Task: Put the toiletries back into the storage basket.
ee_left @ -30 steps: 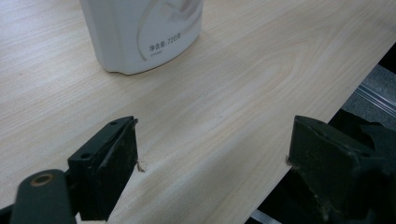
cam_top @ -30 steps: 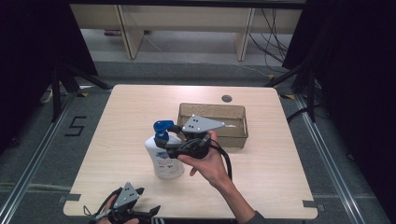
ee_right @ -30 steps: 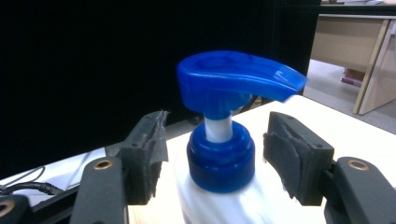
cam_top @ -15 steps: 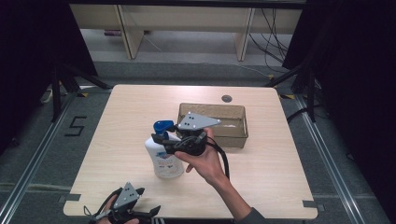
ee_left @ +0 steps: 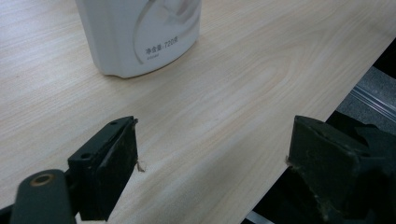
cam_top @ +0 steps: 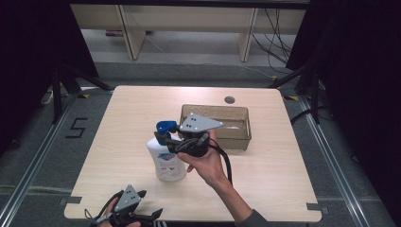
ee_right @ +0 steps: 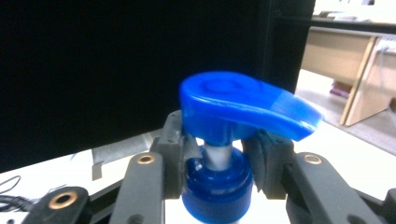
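**Pump bottle gripped at the neck on a pale wood table**

Pale wood grain covers the table [cam_top: 118,123], which stands on a grey floor with dark curtains to either side and light wooden furniture legs behind it. Near the middle of that surface stands a white pump bottle [cam_top: 166,160], upright, with a blue pump head [ee_right: 243,106] and a blue collar beneath it. A coloured label shows on its front in the high view, and the left gripper view catches its lower body with small printed characters.

The right gripper [cam_top: 171,139] is closed around the bottle's neck: in the right gripper view the two black jaws press in from either side of the thin stem, between the pump head and the collar. The person's right hand [cam_top: 204,161] holds that gripper from the near right, a black cable looping down past the wrist.

Just behind and to the right of the bottle sits a shallow brown tray [cam_top: 239,139], with something pale lying inside that is too small to make out. A small round grommet [cam_top: 230,100] is set into the table near its far edge.

The left gripper [cam_top: 146,215] rests low at the near edge of the table, well apart from the bottle. Its jaws stand wide apart with nothing between them.
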Available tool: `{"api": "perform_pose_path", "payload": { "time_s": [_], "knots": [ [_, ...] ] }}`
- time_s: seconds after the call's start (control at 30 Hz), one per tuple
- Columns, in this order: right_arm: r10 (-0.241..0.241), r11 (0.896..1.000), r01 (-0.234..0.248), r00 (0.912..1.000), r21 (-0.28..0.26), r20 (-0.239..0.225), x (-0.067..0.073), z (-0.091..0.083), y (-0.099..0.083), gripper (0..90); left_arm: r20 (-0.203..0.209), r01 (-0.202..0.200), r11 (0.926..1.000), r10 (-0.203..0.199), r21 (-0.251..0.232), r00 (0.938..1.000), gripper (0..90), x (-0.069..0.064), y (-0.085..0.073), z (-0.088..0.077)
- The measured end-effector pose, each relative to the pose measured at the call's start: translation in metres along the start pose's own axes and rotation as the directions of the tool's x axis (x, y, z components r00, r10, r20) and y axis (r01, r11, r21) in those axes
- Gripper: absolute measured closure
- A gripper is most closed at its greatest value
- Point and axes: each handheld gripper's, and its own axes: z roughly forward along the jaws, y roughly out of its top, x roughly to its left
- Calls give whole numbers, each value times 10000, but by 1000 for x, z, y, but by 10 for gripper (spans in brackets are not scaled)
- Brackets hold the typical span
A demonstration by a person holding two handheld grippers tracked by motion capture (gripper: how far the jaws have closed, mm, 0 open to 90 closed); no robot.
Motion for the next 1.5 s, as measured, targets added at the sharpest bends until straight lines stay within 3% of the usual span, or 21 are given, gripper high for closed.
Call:
{"api": "perform_pose_path", "payload": {
  "time_s": [0.07, 0.1, 0.17, 0.23, 0.3, 0.33, 0.67, 1.13, 1.37, 1.5],
  "knots": [
    [-97, 9997, 95, 9999, -228, -67, -4, -2, 3, 620, 29, 9, 10000, -9, -28, 10000, 150, 0, 0, 0],
    [218, 9996, -221, 9996, -181, -153, -3, -3, 4, 620, 49, 0, 10000, 1, -75, 10000, 150, 0, -1, 1],
    [282, 9992, -286, 9994, -273, -177, -5, -6, 8, 621, -60, -287, 9995, 287, 116, 9996, 150, 2, 0, 0],
    [359, 9989, -365, 9992, -306, -183, -6, -7, 9, 621, 31, 6, 10000, -6, -43, 10000, 150, 0, 0, 0],
    [128, 9991, -132, 9999, -403, -102, -9, -8, 11, 621, 13, 2, 10000, -2, -30, 10000, 150, 0, 0, 0],
    [394, 9985, -403, 9989, -369, -235, -9, -9, 12, 621, -7, 8, 10000, -8, 5, 10000, 150, 0, 0, 0],
    [394, 9975, -402, 9991, -584, -154, -17, -23, 27, 620, -14, 85, 10000, -85, -10, 10000, 150, 0, 0, 0],
    [306, 9972, -273, 9985, -697, 464, -29, -54, 45, 621, -15, 13, 10000, -13, 8, 10000, 150, 0, 0, 1],
    [244, 9982, -185, 9944, -578, 1030, -38, -75, 50, 621, 53, -135, 9998, 135, 141, 9999, 150, 0, 0, 1],
    [204, 9979, -123, 9918, -643, 1263, -44, -84, 52, 621, 36, -22, 10000, 22, 10, 10000, 150, -1, 0, 2]
  ]
}}
